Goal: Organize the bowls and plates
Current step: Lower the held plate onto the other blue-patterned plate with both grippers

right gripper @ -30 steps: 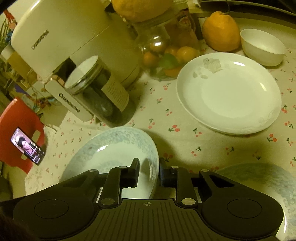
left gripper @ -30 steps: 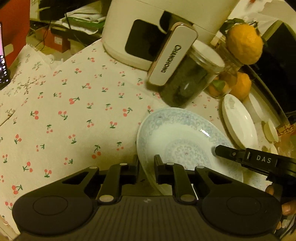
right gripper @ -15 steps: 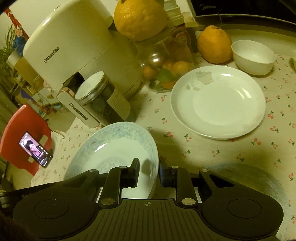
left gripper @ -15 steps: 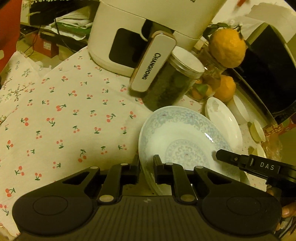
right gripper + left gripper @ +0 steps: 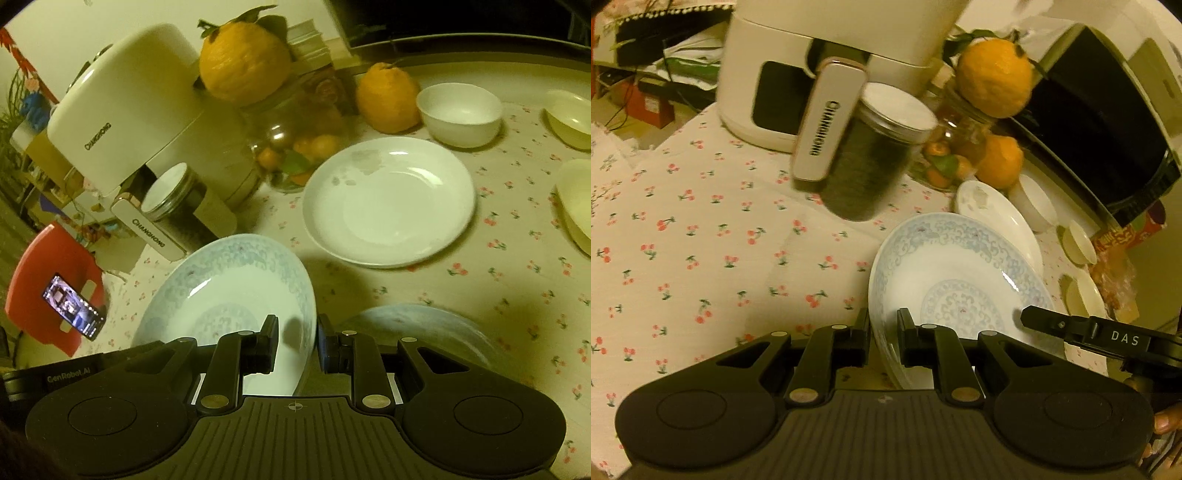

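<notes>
Blue-patterned white porcelain plate (image 5: 955, 275), clamped at opposite rims by left gripper (image 5: 883, 341) and right gripper (image 5: 297, 345), has risen higher.

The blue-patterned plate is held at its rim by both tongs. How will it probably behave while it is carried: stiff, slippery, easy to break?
The blue-patterned plate looks like glazed ceramic, so it should stay rigid. Its surface shines, so the rim may slip between the left tongs or the right tongs, which each pinch only a narrow edge. It hangs tilted above the tablecloth, so a drop would likely chip it.
</notes>
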